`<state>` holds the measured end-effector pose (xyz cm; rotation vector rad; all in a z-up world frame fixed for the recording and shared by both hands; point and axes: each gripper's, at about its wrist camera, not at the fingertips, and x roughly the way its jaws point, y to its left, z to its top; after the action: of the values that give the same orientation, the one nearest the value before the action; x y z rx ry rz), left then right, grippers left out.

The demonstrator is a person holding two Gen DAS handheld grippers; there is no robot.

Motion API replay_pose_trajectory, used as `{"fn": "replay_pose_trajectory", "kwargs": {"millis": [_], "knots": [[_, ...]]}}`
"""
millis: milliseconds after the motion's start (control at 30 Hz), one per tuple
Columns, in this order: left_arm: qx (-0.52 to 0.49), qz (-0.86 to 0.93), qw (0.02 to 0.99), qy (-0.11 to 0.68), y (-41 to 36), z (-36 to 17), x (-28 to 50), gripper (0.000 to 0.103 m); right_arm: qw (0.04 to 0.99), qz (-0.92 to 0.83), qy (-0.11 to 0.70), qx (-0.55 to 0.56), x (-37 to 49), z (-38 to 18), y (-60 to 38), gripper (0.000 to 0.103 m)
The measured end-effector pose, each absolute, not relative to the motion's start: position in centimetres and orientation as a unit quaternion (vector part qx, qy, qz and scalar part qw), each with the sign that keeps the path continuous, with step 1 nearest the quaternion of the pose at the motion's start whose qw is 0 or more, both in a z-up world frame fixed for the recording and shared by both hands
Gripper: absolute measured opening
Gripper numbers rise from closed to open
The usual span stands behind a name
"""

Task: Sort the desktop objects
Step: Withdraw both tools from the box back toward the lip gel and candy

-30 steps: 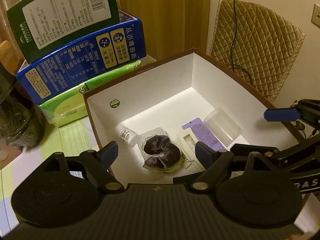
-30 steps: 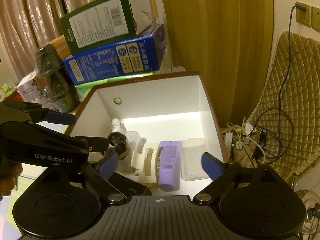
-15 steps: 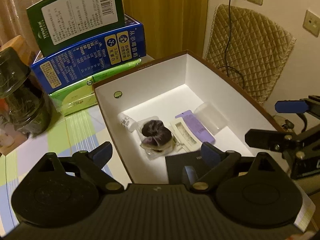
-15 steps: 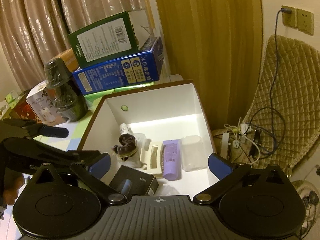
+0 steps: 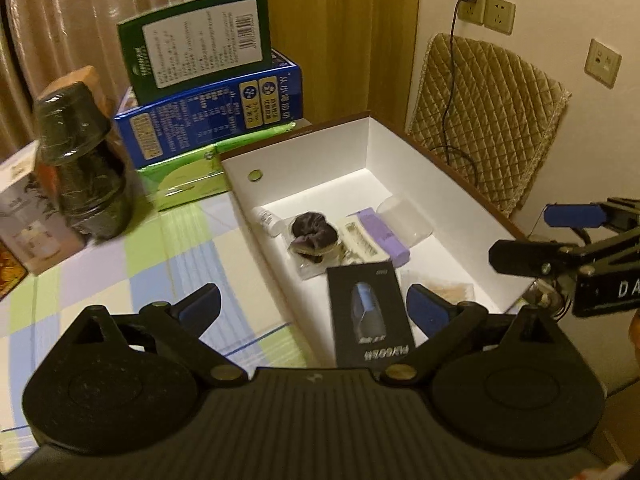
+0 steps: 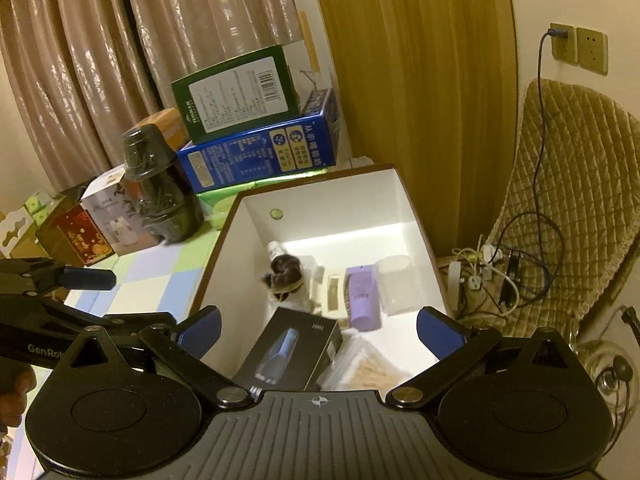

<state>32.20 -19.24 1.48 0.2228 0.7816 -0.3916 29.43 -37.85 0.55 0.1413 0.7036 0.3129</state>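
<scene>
Both tools hang released over the near end of the white box (image 5: pixel 400 152), nothing between their pads. The left tool (image 5: pixel 312 306) is opening its jaws; the right tool (image 6: pixel 318 330) stands spread wide. Just ahead of both lies the black carton (image 5: pixel 370 316) inside the box, beyond it a dark scrunchie (image 5: pixel 312 234), a purple tube (image 6: pixel 362 298) and a clear cup (image 6: pixel 396 284)

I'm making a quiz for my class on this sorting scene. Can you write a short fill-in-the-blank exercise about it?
1. The black box lies inside the ____ storage box.
2. The green carton rests on top of the ____ carton.
3. The purple tube lies beside a ____ plastic cup.

Missing words: white; blue; clear
</scene>
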Motion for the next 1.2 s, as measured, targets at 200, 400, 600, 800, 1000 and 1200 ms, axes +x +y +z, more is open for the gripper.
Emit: {"fn": "replay_pose_trajectory", "kwargs": {"millis": [200, 400, 600, 800, 1000, 1200], "knots": [[0.105, -0.186, 0.901, 0.379, -18.0, 2.1, 29.1, 0.098, 0.923, 0.153, 0.346, 0.065, 27.0, 0.9, -37.3, 0.101], [0.1, -0.186, 0.897, 0.389, -16.8, 2.1, 26.5, 0.098, 0.918, 0.155, 0.359, 0.059, 24.7, 0.6, -36.6, 0.101], [0.092, -0.187, 0.895, 0.395, -15.5, 1.8, 24.2, 0.098, 0.915, 0.157, 0.368, 0.054, 22.8, 0.2, -35.8, 0.101], [0.079, -0.176, 0.894, 0.405, -13.8, 1.5, 22.4, 0.098, 0.906, 0.17, 0.384, 0.041, 21.2, -0.4, -34.1, 0.101], [0.064, -0.161, 0.892, 0.418, -11.9, 1.0, 20.8, 0.098, 0.894, 0.193, 0.403, 0.026, 19.8, -1.2, -32.0, 0.101], [0.052, -0.139, 0.892, 0.428, -9.6, 0.7, 19.8, 0.098, 0.884, 0.22, 0.412, 0.016, 19.2, -1.8, -29.7, 0.101]]}}
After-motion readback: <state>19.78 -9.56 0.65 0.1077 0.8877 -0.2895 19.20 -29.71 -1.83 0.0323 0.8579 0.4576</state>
